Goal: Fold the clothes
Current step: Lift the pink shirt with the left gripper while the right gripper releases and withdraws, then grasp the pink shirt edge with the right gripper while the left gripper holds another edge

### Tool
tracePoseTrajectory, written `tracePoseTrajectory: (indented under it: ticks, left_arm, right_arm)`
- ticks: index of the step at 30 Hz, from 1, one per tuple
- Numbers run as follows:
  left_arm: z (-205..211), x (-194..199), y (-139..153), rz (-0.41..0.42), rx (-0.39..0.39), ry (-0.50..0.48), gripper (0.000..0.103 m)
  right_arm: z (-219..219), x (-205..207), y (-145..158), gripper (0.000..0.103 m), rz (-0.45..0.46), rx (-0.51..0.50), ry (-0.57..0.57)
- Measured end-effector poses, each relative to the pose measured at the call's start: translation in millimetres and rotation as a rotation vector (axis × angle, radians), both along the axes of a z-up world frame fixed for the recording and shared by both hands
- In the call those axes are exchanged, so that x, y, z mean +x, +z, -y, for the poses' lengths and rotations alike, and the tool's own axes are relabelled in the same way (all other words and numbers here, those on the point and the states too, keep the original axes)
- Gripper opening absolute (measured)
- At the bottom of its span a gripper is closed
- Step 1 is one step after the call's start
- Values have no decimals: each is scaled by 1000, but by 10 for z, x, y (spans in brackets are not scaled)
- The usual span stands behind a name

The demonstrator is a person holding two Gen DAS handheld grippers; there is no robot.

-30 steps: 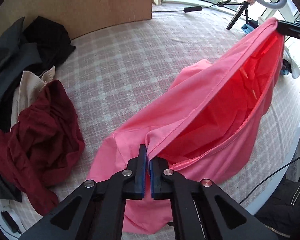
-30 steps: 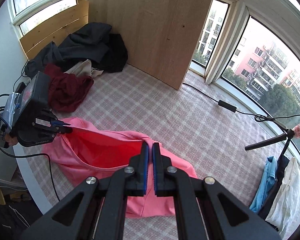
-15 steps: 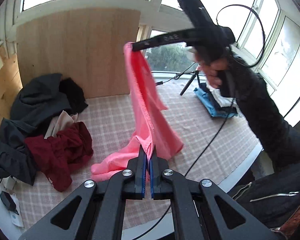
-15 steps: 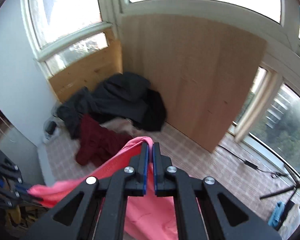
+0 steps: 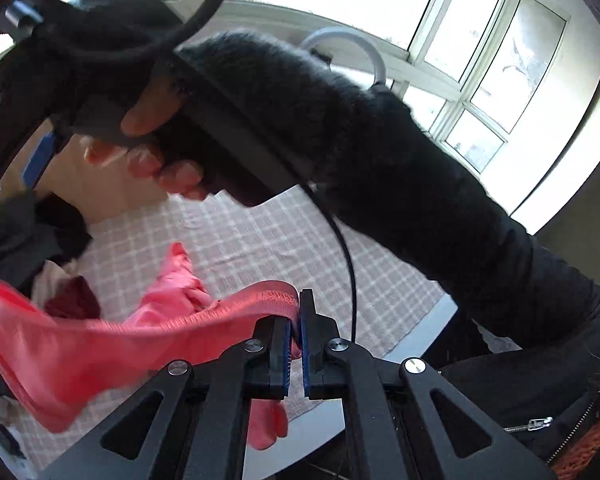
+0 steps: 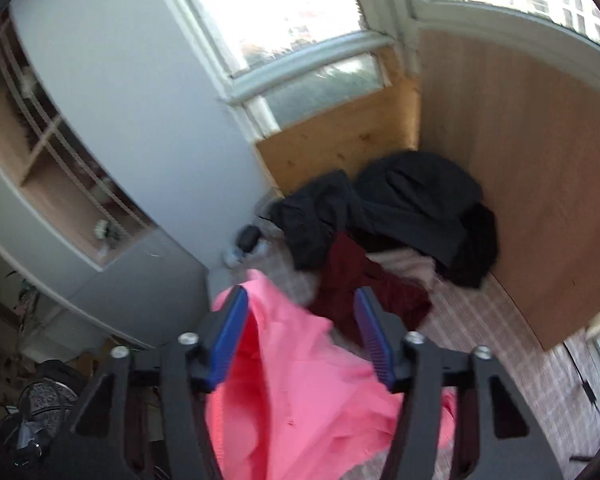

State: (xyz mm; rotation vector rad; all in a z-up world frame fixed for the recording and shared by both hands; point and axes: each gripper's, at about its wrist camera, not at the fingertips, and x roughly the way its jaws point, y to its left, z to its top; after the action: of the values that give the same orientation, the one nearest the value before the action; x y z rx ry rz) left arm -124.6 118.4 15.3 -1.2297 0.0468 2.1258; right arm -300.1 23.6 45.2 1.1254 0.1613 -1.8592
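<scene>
Left gripper (image 5: pixel 296 344) pinches the pink garment's (image 5: pixel 80 348) ribbed hem above the checked tablecloth (image 5: pixel 260 248), while the right gripper's (image 6: pixel 302 342) jaws have just been opening, pink cloth loose between them

Bg only: pink-white checked cloth over table (image 5: pixel 260 240), light wood panel (image 6: pixel 540 184) far right against window. Grey wall (image 6: pixel 112 92) left w/ open wooden shelf unit (image 6: pixel 44 168). Small black box + cable (image 6: pixel 249 237) at table's far left edge. White ring lamp (image 5: pixel 342 40) far side.
</scene>
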Motion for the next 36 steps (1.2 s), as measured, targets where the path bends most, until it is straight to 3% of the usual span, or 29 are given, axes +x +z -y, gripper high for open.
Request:
tracePoseTrajectory:
  ticks: [3, 6, 9, 12, 13, 17, 20, 24, 28, 30, 31, 32, 33, 34, 35, 36]
  left_arm:
    - [-174, -613, -844, 211, -52, -4, 7]
    - [-130, -979, -1488, 321, -158, 43, 6]
    - [177, -865, -1618, 345, -159, 40, 16]
    - [500, -649, -1555, 305, -196, -17, 36]
    - [603, -591, -1538, 300, -207, -34, 43]
    - [818, -479, -1569, 258, -298, -81, 44]
    - [956, -332, -1788, 225, -370, -126, 44]
    - [998, -193, -2308, 268, -435, -197, 44]
    - [918, -107, -2644, 236, -525, -253, 43]
    - [924, -93, -2739, 256, -527, -255, 31]
    - [970, -103, -2710, 266, -503, -248, 10]
    - [1018, -112, -2678, 276, -477, -241, 4]
    - [1065, -122, -2646, 286, -451, -234, 3]
    - [1113, -132, -2615, 296, -426, -226, 3]
    - [1160, -141, -2583, 306, -400, -219, 3]
    - [1245, -173, -2493, 297, -373, -193, 3]
  right_arm:
    - [-818, -312, -615, 58, 93, 88, -204]
    - [-1725, -467, -1137, 58, 176, 134, -410]
    - [-2424, -119, -1479, 58, 173, 159, -540]
    - [-2687, 565, -1802, 58, 166, 183, -569]
    - [-2653, 782, -1919, 58, 184, 177, -556]
    - [-2198, 1348, -2327, 58, 221, 180, -485]
    - [-1691, 1447, -2517, 58, 117, 311, -440]
    - [-1500, 1328, -2783, 58, 136, 390, -457]
    - [-1421, 1218, -2954, 58, 145, 455, -490]
    - [-1442, 1178, -2968, 58, 168, 435, -495]
    - [-1442, 1157, -2978, 58, 178, 427, -494]
    - [-1434, 1143, -3002, 58, 187, 426, -490]
    - [-1425, 1129, -3026, 58, 196, 425, -486]
    - [-1416, 1116, -3051, 53, 205, 424, -482]
    - [-1435, 1111, -3059, 21, 228, 400, -483]
    - [-1478, 1115, -3036, 0, 247, 386, -495]
